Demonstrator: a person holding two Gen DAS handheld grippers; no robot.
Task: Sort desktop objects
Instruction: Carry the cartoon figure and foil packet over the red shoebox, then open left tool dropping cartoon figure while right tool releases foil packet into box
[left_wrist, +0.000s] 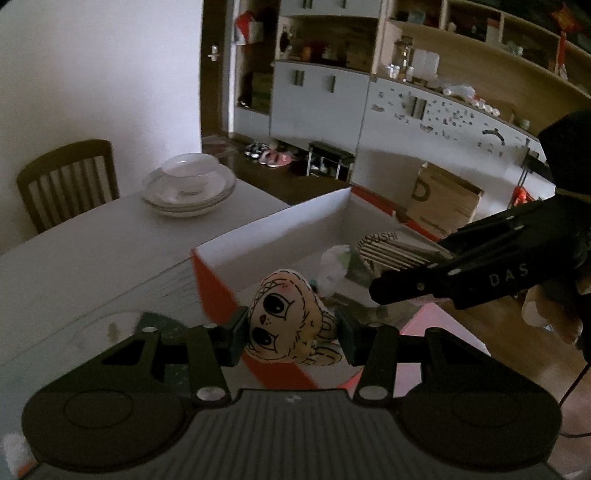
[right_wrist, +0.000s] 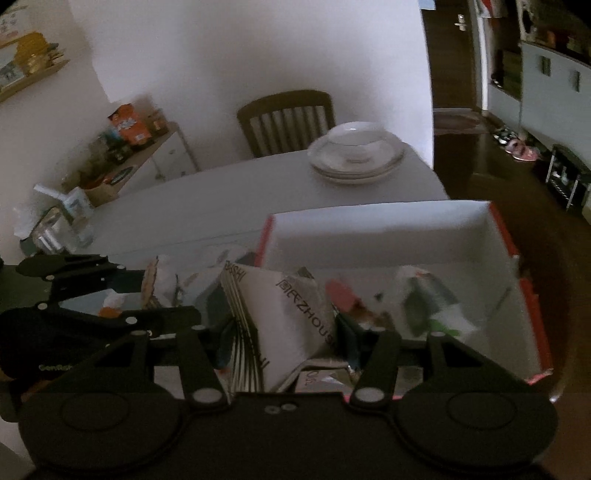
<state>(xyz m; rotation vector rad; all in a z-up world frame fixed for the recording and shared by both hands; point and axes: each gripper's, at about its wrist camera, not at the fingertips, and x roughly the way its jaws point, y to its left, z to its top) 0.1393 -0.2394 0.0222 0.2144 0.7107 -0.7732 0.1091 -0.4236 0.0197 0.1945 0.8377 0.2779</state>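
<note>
Our left gripper (left_wrist: 291, 332) clamped on a big-eyed plush doll (left_wrist: 286, 317) above the near edge of the red-and-white box (left_wrist: 280, 229), our right gripper (right_wrist: 284, 332) clamped on a stack of printed packets (right_wrist: 280, 325) over that box, stacked plates (left_wrist: 188, 192) behind on the table (left_wrist: 92, 251)

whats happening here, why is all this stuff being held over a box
A person is sorting table clutter into a red-and-white box with two handheld grippers. The left gripper is shut on a small plush doll with big drawn eyes at the box's near edge. The right gripper is shut on a grey printed packet over the box, which already holds a few items.
</note>
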